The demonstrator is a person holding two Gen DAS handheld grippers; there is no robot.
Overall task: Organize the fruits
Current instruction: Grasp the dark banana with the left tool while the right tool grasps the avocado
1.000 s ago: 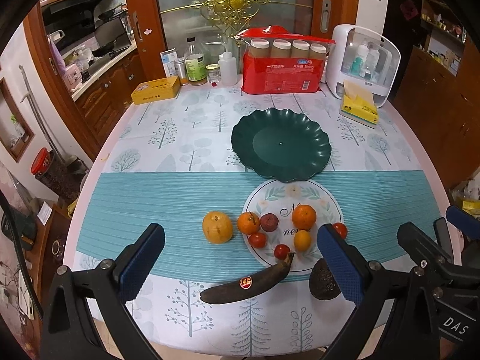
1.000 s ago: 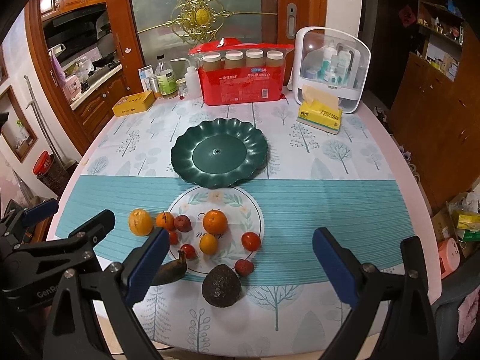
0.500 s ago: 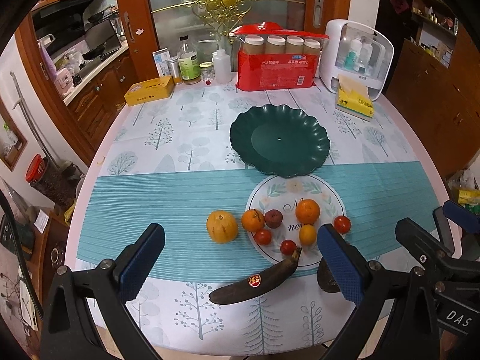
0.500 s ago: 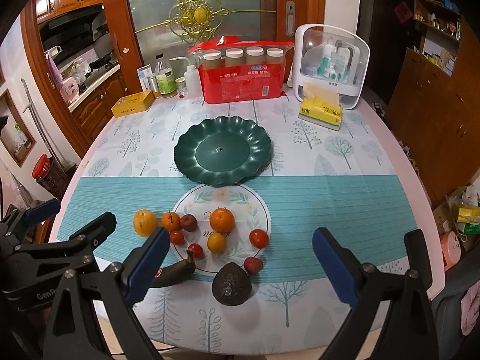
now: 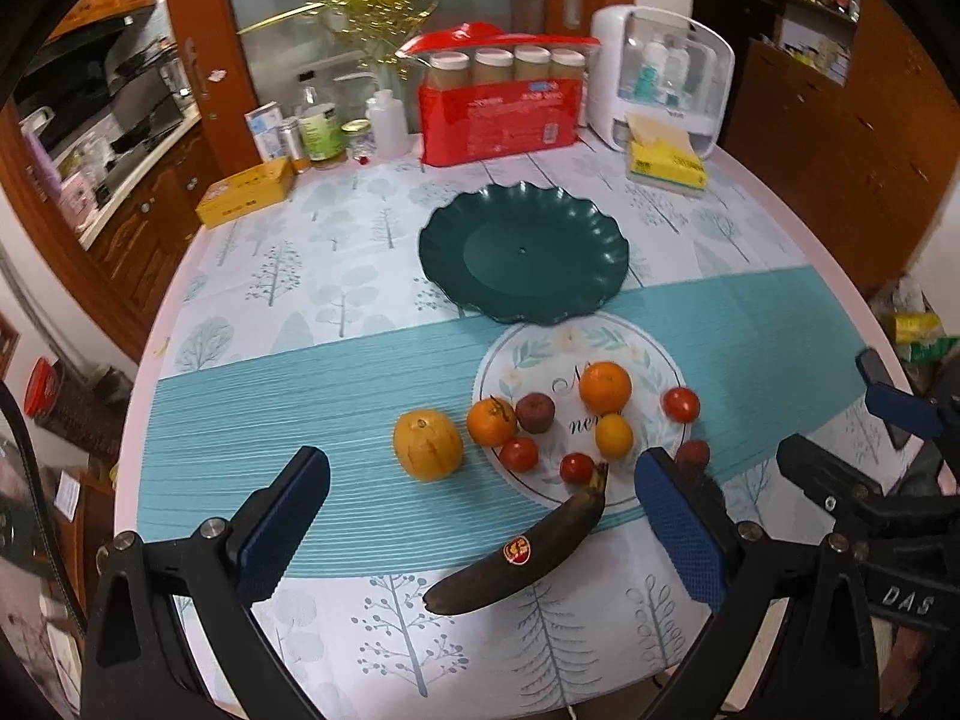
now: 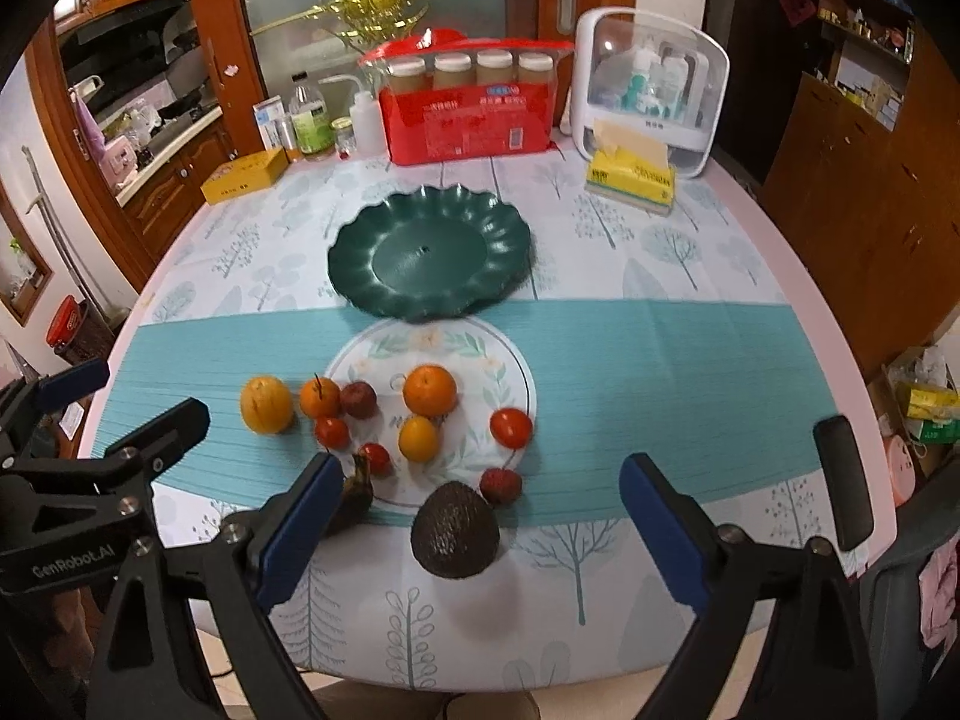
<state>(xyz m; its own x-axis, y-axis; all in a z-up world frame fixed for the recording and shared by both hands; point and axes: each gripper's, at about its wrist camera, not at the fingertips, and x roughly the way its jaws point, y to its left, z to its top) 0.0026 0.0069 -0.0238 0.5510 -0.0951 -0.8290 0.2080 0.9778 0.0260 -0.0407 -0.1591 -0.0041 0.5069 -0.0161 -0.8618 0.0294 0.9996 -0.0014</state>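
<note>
Left hand-held gripper [image 5: 480,516]: jaws spread, empty, above the dark overripe banana [image 5: 522,546]. Right hand-held gripper [image 6: 480,516]: jaws wide, just narrowing slightly, empty, above the dark avocado [image 6: 455,529]. Both fruits lie on the bench [image 6: 660,252]; scalloped green plate [image 6: 429,252] behind.

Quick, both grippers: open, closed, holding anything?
Left gripper: open, holding nothing, above the banana.
Right gripper: open, jaws just closing slightly, holding nothing, above the avocado.
</note>
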